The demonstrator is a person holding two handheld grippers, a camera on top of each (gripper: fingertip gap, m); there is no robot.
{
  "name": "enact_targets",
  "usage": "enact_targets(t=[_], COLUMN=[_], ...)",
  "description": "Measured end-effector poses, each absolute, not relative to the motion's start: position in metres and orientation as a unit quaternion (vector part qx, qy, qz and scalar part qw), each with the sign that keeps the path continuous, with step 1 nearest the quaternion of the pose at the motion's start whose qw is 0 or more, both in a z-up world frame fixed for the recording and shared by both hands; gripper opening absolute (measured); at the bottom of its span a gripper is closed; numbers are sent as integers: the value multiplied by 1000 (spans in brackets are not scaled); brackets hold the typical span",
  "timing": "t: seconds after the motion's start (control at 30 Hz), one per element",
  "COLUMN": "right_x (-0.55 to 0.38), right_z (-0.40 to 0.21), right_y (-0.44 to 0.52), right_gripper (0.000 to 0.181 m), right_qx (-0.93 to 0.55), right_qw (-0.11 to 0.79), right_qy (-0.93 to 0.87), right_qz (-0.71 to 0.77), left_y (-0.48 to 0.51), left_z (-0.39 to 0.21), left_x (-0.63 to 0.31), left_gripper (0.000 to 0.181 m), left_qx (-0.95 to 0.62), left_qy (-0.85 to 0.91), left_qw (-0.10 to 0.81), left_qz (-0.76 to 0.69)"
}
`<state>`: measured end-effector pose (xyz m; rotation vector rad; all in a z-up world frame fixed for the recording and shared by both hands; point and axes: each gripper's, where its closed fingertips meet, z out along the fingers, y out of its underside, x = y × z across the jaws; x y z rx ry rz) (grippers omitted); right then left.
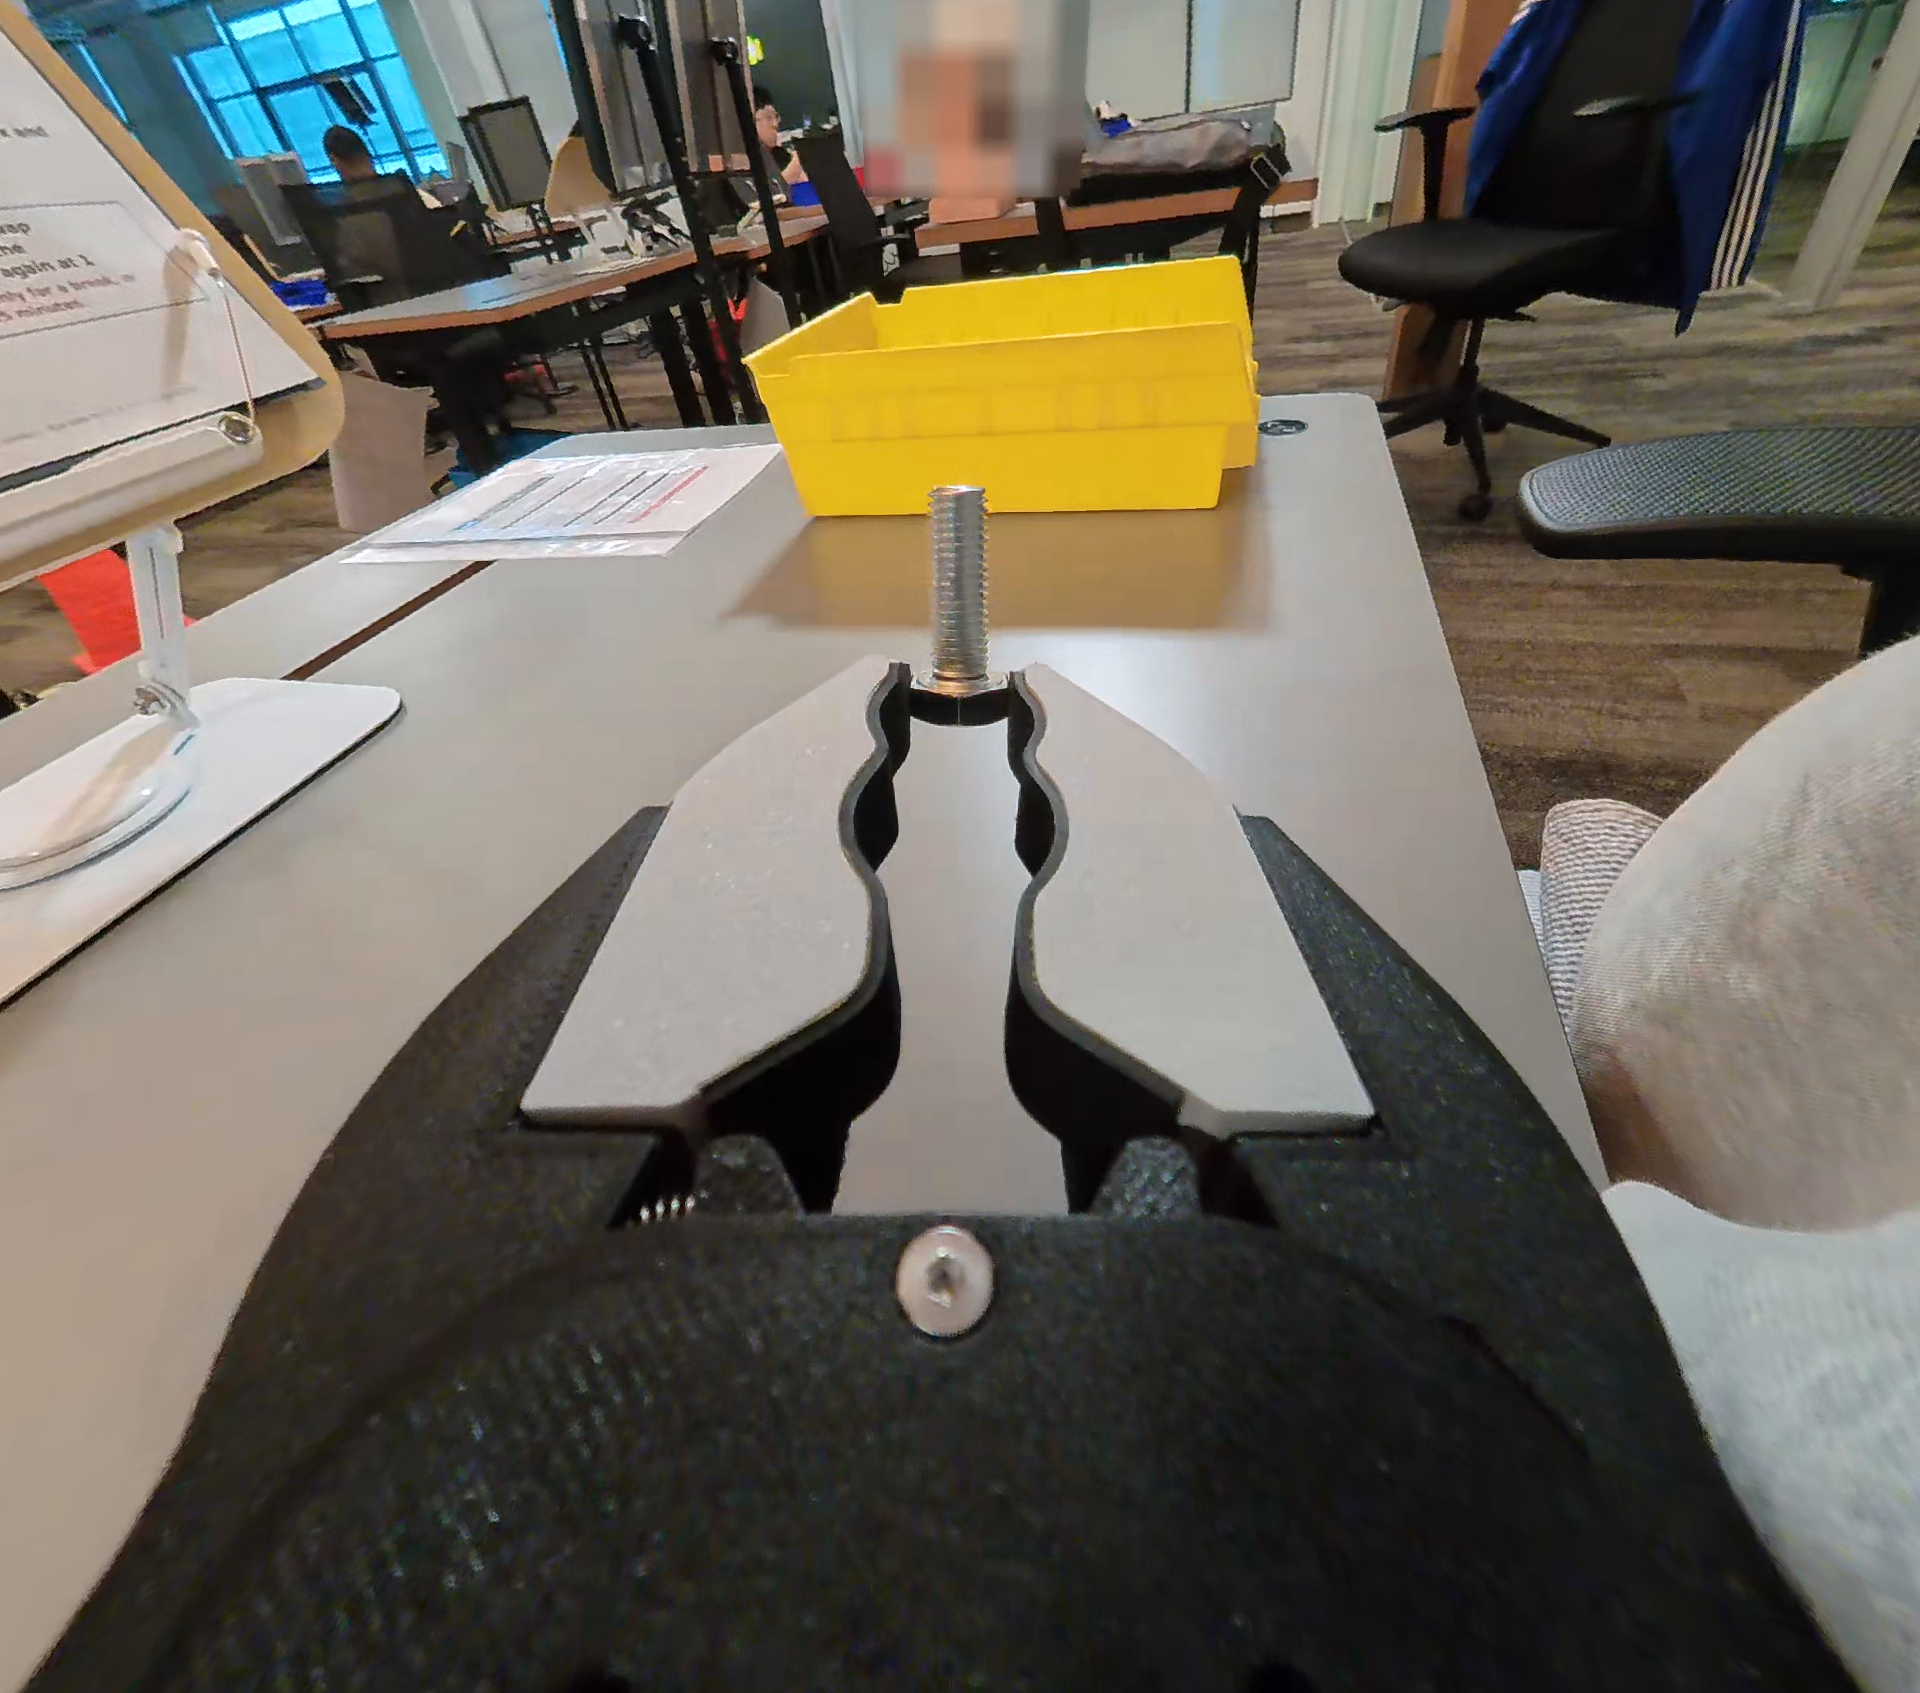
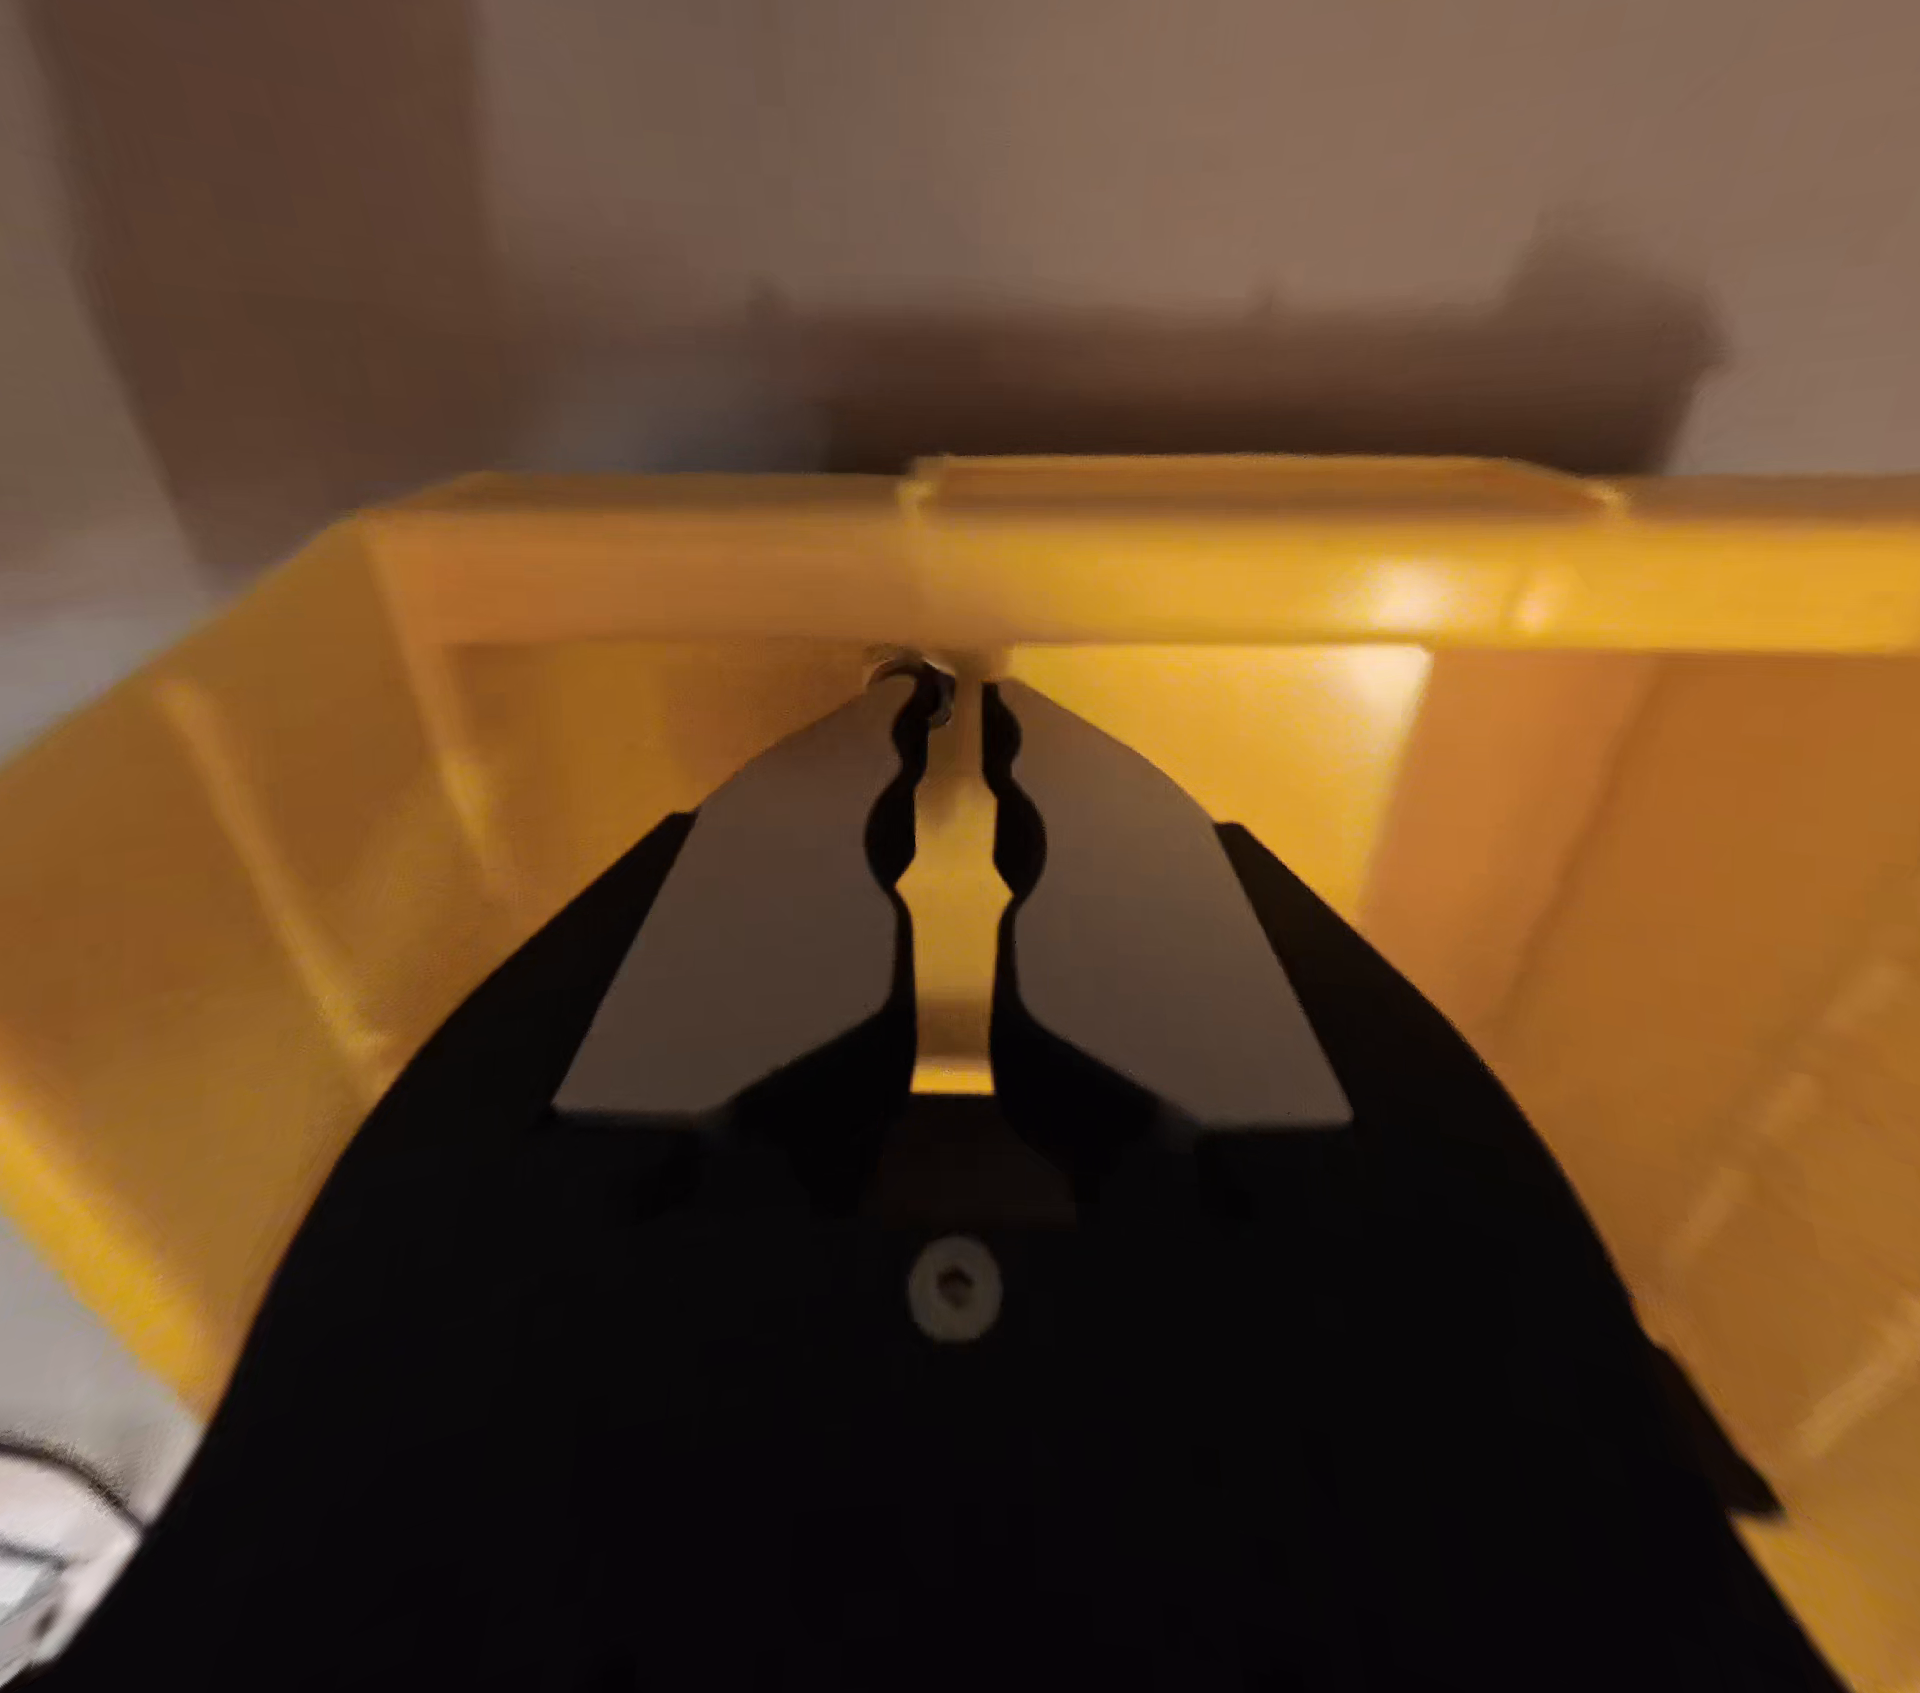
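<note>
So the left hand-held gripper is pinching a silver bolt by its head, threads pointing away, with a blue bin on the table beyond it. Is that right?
Not quite: the bin is yellow, not blue, as the left wrist view shows. The rest holds: the left hand-held gripper pinches the silver bolt by its head, threads pointing away, the bin on the table beyond.

Left gripper (image 1: 957,689) closed on head of silver bolt (image 1: 957,578); threaded shank points forward, away from camera, above grey table (image 1: 520,812). Yellow bin (image 1: 1013,396) sits on table beyond bolt, apart from it. Laminated sheet (image 1: 582,500) lies flat left of bin. White stand (image 1: 156,708) with printed sign at left edge. Grey sleeve (image 1: 1756,968) at right edge. Behind table: black office chair (image 1: 1538,220) draped with blue jacket (image 1: 1662,85), desks, monitors, seated people.
</note>
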<state>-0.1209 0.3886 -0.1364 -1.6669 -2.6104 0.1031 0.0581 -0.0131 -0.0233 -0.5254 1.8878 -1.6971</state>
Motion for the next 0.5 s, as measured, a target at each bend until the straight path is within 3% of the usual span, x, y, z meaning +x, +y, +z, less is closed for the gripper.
enact_targets(t=[0.03, 0.27, 0.5], right_x=[-119, -115, -113], right_z=[-134, -113, -135], right_y=[399, 414, 414], right_gripper=[10, 15, 29], right_qx=[-543, -594, -600], right_qw=[35, 71, 43], right_qy=[-839, -800, -798], right_qz=[15, 49, 33], left_y=[-14, -15, -20], left_z=[-24, -27, -29], left_x=[58, 58, 55], left_gripper=[19, 19, 19], left_qx=[-195, -192, -195], left_qy=[702, 707, 706], left_qw=[270, 270, 250], left_qz=[-630, -625, -634])
